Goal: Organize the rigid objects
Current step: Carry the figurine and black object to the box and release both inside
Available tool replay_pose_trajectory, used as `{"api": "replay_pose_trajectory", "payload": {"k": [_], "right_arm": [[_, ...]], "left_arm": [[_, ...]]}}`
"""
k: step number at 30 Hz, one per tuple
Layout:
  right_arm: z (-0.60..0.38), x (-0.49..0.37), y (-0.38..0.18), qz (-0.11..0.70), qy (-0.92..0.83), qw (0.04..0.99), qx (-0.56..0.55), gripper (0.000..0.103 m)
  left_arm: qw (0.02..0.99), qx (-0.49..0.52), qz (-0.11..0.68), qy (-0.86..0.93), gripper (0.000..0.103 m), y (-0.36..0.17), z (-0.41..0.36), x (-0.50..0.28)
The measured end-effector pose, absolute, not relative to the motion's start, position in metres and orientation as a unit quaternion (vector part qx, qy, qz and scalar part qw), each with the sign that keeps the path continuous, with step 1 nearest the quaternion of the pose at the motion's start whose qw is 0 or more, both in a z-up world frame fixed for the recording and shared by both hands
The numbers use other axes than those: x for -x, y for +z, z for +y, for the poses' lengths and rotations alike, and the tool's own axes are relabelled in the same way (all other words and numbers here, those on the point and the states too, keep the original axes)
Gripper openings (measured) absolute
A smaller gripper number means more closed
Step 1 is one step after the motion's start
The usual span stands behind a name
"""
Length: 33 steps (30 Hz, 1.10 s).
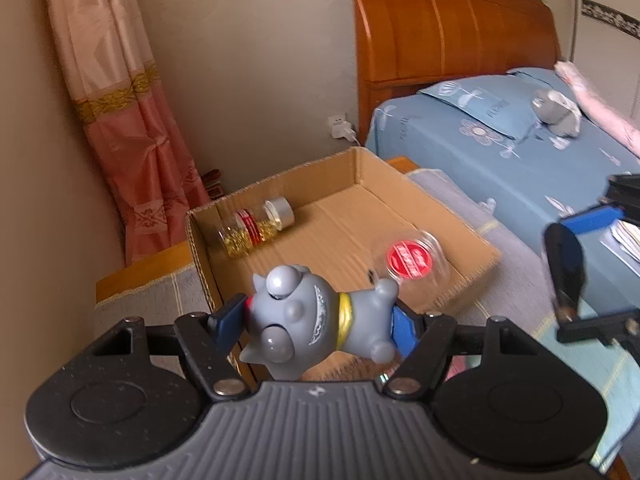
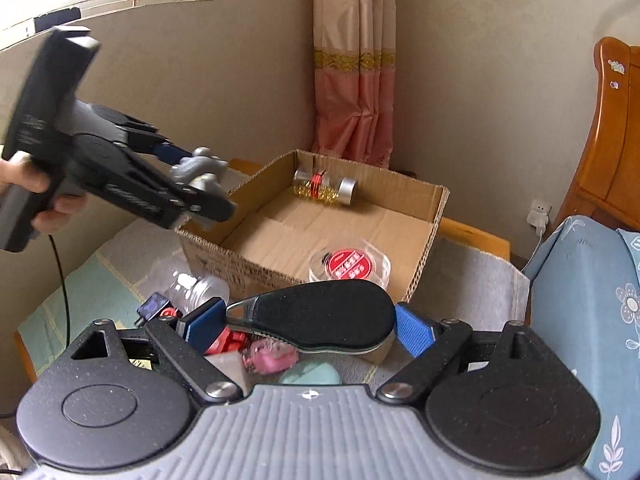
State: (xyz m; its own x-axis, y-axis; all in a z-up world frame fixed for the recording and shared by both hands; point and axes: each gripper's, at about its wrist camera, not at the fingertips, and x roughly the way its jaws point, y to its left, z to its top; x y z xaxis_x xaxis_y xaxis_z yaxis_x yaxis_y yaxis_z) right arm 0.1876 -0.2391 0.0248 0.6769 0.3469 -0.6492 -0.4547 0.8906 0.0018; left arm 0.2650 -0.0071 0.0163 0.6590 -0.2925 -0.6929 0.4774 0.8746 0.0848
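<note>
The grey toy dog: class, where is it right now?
The grey toy dog is clamped between the left gripper fingers, held in the air at the near edge of the cardboard box.

Left gripper [image 1: 316, 320]: blue pads clamped on either end of a grey toy figure [image 1: 316, 316], tilted downward. A bare hand [image 2: 36, 196] wraps its handle, seen in the right wrist view. Right gripper [image 2: 308, 322]: pointing downward, jaws wide, a black oval-handled tool [image 2: 320, 314] spanning them, apparently gripped end to end.
</note>
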Motion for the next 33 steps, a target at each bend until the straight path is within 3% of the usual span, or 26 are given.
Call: {"api": "replay_pose_trajectory", "payload": {"k": [1,2,4,33], "right_arm": [[-0.239,-0.189,0.026,0.335,0.219,0.913,0.08,0.093],[-0.238,-0.19,0.027,0.334,0.219,0.914,0.08,0.093],[-0.236,-0.193,0.029,0.332,0.219,0.914,0.08,0.093],[-0.153,-0.272,0.026,0.36,0.242,0.895,0.101,0.093]], "left_arm": [[0.903,-0.128,0.353,-0.209,0.076,0.014,-0.008,-0.27],[0.904,-0.123,0.353,-0.207,0.088,0.012,-0.008,-0.274],[0.906,-0.117,0.355,-0.197,0.101,0.01,-0.007,-0.278],[0.943,-0.059,0.311,-0.105,0.101,0.003,0.086,-0.183]]}}
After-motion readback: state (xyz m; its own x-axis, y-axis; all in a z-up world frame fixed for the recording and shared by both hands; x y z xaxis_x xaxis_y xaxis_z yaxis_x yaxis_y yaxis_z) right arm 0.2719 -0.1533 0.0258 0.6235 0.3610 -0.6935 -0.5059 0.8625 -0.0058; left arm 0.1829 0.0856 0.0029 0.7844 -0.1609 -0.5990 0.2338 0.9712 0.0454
